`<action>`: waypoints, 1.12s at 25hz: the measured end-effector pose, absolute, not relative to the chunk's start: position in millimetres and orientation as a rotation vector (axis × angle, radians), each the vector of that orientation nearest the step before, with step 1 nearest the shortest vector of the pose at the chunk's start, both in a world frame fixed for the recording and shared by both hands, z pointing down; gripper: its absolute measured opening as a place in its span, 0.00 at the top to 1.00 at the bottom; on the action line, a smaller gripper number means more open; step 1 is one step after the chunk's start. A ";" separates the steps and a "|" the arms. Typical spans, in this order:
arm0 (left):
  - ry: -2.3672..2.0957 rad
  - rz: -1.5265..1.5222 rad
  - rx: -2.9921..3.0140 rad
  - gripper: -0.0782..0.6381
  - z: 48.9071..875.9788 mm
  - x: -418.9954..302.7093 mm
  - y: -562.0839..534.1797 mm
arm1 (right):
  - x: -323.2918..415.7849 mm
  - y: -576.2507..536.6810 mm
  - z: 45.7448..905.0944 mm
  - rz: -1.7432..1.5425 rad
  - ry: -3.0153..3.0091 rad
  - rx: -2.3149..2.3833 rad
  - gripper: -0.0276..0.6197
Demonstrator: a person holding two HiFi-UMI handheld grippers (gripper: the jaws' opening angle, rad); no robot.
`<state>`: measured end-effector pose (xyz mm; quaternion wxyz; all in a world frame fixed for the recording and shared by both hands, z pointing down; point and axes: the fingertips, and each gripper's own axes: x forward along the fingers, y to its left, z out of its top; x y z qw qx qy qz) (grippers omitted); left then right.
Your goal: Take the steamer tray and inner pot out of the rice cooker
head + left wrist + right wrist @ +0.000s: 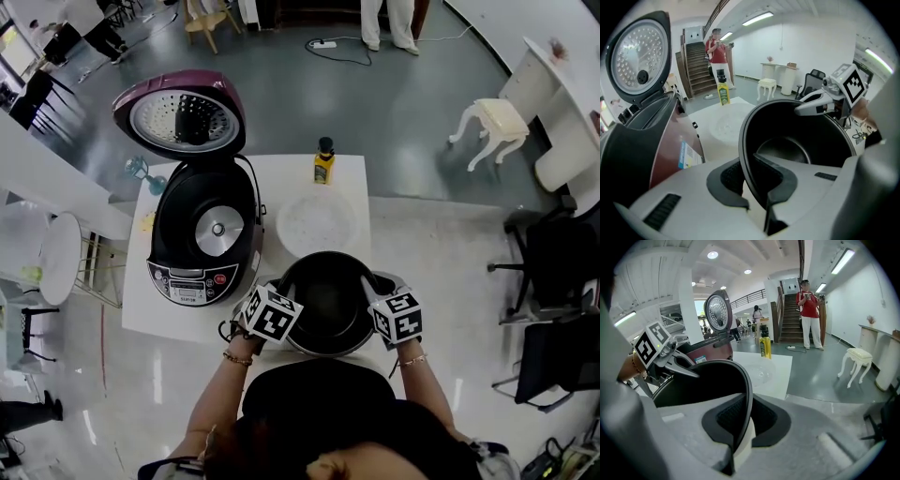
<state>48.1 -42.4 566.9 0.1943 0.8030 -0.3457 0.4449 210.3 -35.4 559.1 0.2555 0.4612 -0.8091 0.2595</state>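
Head view: looked steeply down on table [352,178].
Gripper views: faced each other, close across inner pot [797,136].

1. The inner pot's [328,300] underside is hidden — resting on the table's [286,178] near edge or lifted, it cannot be told.
2. Print on the rice cooker's [178,216] control panel [192,281] is too small to read.
3. The head view's top edge cuts a standing person [389,23] off above the legs.

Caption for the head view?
Left gripper and right gripper grip the black inner pot by its rim beside the open rice cooker; steamer tray behind.
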 end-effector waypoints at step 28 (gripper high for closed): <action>-1.334 0.099 2.491 0.89 364.8 6.6 -27.7 | 231.8 -26.8 361.8 0.167 -2.614 1.605 0.91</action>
